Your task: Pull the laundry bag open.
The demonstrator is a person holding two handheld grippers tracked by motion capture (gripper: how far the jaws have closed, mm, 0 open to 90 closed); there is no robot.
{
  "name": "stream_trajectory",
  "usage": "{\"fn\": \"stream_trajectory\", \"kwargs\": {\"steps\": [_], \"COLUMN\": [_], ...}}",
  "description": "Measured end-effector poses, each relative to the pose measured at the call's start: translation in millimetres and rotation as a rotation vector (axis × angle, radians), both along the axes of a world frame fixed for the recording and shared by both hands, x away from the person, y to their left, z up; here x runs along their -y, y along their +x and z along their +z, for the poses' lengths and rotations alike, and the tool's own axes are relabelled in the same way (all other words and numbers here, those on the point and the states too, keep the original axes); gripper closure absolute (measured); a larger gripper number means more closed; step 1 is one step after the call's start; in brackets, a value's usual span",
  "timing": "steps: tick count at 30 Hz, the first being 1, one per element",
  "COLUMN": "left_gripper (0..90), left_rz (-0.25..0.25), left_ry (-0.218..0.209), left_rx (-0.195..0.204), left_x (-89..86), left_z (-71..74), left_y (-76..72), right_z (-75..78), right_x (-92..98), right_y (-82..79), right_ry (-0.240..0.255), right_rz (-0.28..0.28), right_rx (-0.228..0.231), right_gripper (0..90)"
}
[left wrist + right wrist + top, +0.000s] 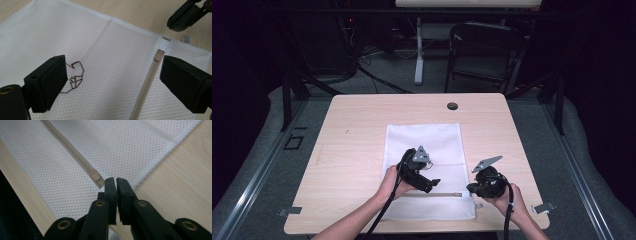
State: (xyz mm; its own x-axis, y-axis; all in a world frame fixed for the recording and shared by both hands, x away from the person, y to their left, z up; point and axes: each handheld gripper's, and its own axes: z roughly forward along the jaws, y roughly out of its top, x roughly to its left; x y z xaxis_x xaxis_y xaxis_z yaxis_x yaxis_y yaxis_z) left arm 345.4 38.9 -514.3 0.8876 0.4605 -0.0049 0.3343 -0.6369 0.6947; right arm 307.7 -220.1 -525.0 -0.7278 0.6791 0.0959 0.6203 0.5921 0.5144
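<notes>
My left gripper: black, grey three-cornered plate, black cable | right gripper: same, brass screws | forearms bare

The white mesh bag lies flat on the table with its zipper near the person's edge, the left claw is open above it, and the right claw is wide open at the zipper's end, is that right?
Not quite. The right claw is shut, its jaws pressed together at the mesh bag's edge, right beside the zipper's end, as the right gripper view shows. The rest holds: the bag lies flat on the table and the left claw is open above it.
</notes>
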Motion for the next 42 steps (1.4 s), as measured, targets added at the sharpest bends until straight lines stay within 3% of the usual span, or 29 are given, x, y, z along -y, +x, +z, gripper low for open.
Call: {"fn": "stream_trajectory", "kwargs": {"steps": [6, 20, 25, 33, 42], "left_gripper": [10.0, 17.0, 24.9, 37.2, 58.5], "left_rz": [-0.039, -0.103, -0.147, -0.195, -0.250], "left_ry": [-0.003, 0.016, 0.023, 0.015, 0.020], "left_rx": [-0.008, -0.018, -0.036, -0.031, -0.047], "left_x": [6.5, 30.7, 37.5, 48.8, 62.7], "left_z": [-6.7, -26.7, -32.7, -39.7, -47.5], "left_y": [-3.2, -9.9, -11.3, -12.6, -15.4], "right_z": [-7.9, -21.3, -24.3, -28.0, -29.4], "right_x": [-7.2, -9.7, -8.9, -11.4, -9.6], "right_y": [1.3, 6.1, 7.5, 7.6, 8.0], "right_ry": [-0.029, -0.034, -0.044, -0.061, -0.052], "right_rz": [0.028, 0.005, 0.010, 0.006, 0.009], "right_rx": [-0.017, -0.060, -0.075, -0.090, -0.091], "right_gripper": [90.0, 90.0, 90.0, 90.0, 90.0]}}
